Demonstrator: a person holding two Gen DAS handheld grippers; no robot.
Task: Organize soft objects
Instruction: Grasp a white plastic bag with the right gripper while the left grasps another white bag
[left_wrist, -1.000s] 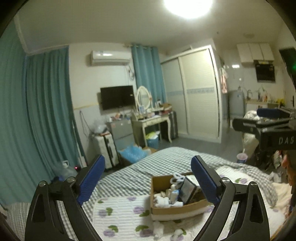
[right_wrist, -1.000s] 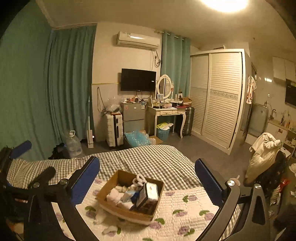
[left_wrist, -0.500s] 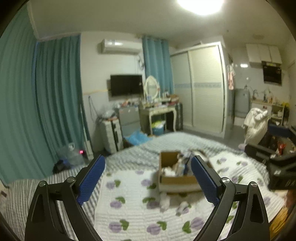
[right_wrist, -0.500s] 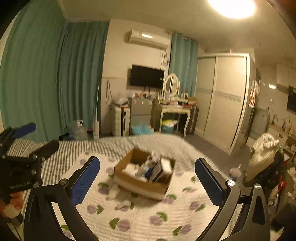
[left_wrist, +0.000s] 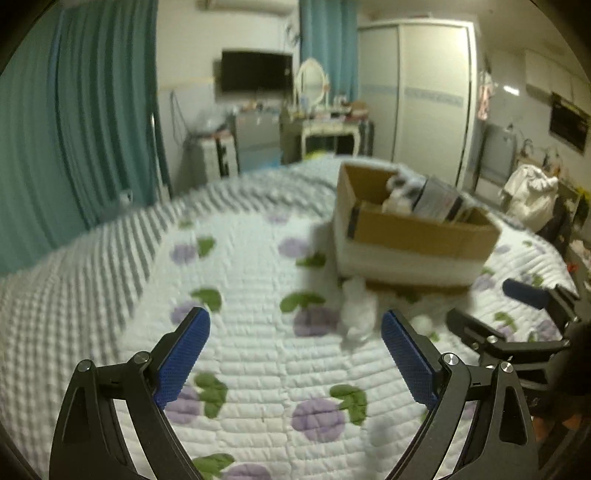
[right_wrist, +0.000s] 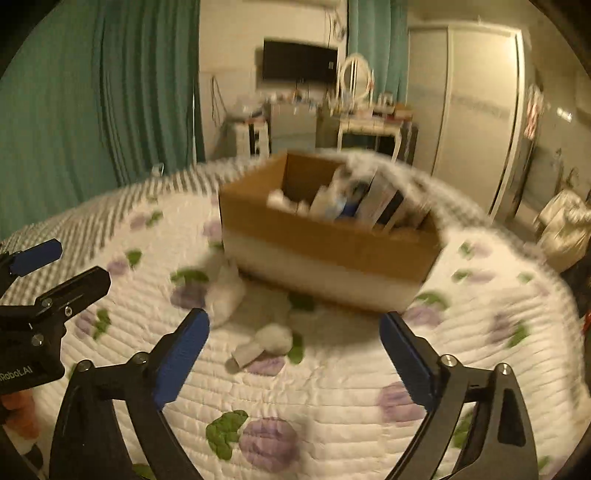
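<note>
A brown cardboard box stands on the flowered white quilt and holds white soft items and some books. A white soft bundle lies on the quilt by the box's near corner. A second small white rolled piece lies closer in the right wrist view. My left gripper is open and empty above the quilt, left of the bundle. My right gripper is open and empty, just short of the rolled piece.
The quilt covers a bed with a grey checked blanket at the left. Teal curtains, a dresser, a TV and a wardrobe stand beyond the bed. Each gripper shows in the other's view.
Both grippers have dropped and moved in toward the quilt and the box, which now looms much larger. Both views are blurred from motion. The jaws stay open.
</note>
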